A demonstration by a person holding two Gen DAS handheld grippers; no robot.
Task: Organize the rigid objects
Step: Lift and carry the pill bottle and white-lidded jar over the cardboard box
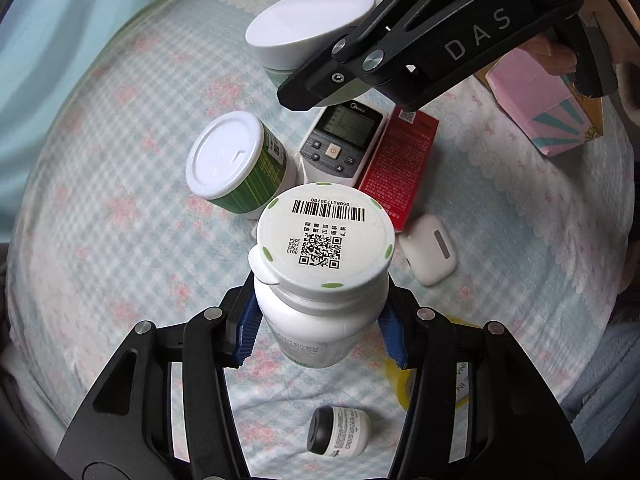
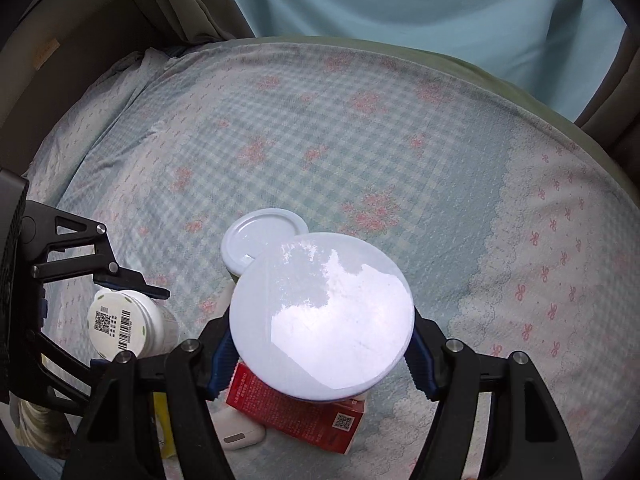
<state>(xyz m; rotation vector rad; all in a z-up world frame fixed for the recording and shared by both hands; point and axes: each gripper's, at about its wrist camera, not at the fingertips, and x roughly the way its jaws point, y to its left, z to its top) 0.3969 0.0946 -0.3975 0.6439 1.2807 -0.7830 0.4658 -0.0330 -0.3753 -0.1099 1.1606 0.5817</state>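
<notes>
My left gripper (image 1: 320, 336) is shut on a white bottle (image 1: 320, 320) just under its barcode-printed lid and holds it upright above the bed. The same bottle (image 2: 116, 324) and left gripper (image 2: 128, 328) appear at the left of the right wrist view. My right gripper (image 2: 322, 364) is shut on a jar with a broad white lid (image 2: 324, 316), also off the bed; the lid hides the pads. From the left wrist view, the right gripper (image 1: 326, 40) carries that jar (image 1: 308, 28) at the top. A green jar (image 1: 228, 160) stands on the quilt.
On the checked quilt (image 1: 120, 240) lie a remote control (image 1: 340, 140), a red box (image 1: 400, 164), a white earbud case (image 1: 428, 256), a small black-capped bottle (image 1: 340, 432) and a pink box (image 1: 540, 108). A yellow item (image 1: 394, 380) shows behind my right finger.
</notes>
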